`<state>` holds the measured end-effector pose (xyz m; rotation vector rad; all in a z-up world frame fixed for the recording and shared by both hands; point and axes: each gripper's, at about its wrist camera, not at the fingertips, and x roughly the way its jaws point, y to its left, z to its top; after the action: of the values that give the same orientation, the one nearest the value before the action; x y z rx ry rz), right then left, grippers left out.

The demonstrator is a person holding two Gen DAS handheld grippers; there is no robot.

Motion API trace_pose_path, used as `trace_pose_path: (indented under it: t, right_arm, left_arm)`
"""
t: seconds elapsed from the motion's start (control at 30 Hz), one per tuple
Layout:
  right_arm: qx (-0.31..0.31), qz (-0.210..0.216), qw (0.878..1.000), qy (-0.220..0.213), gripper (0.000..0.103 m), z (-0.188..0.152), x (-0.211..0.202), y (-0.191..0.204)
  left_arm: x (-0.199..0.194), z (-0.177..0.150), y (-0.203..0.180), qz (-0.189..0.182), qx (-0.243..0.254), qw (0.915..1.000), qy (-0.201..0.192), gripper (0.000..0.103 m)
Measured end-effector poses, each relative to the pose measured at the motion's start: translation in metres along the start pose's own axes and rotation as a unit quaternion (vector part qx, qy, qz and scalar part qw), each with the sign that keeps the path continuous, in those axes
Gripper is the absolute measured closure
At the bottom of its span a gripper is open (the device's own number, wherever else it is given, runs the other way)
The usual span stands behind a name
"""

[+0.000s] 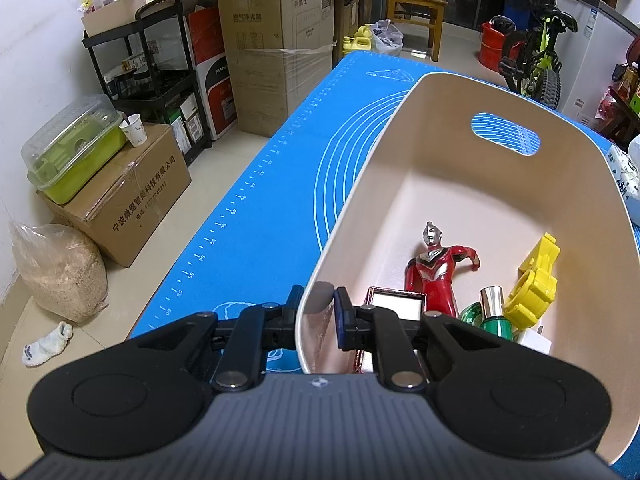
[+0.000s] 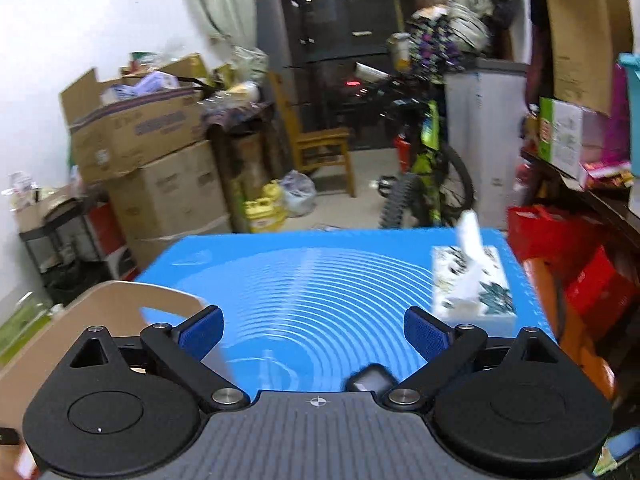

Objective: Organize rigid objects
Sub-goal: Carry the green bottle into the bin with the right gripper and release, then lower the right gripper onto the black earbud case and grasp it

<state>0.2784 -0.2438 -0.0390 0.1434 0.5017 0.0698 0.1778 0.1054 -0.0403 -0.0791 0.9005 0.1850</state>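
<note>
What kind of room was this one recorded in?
Probably a home storage or spare room used as a workspace: stacked brown cardboard boxes along the wall, a green and black bicycle parked beside a plain wooden chair.

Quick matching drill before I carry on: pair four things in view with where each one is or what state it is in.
1. left gripper
2. right gripper
3. red hero figure
4. tissue box

a. on the blue mat
b. shut on the bin wall
c. lying inside the bin
d. open, nothing between its pads

Pairs: 1-b, 2-d, 3-c, 4-a
</note>
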Motion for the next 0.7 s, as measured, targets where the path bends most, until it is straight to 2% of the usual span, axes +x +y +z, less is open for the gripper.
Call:
trace_pose_path:
  t: [0.2,0.43,0.7]
  right_arm:
    - [-0.011,-0.011,0.999,0.039,0.007,-0.023,0.039,-0.016]
    - [-0.049,-0.020,0.995,0.083,0.007,-0.047,0.070,-0.012]
    - [-0.070,-0.027,0.993,0.093,0.008,-0.062,0.083,-0.005]
  left_arm:
    - [0.000,0.000,0.000,0.000,0.000,1.0000,0.001,0.085]
    - [0.000,-0.001,-0.002,0.000,-0.001,1.0000,0.001,0.085]
    - [0.000,-0.001,-0.002,0.000,-0.001,1.0000,0.001,0.085]
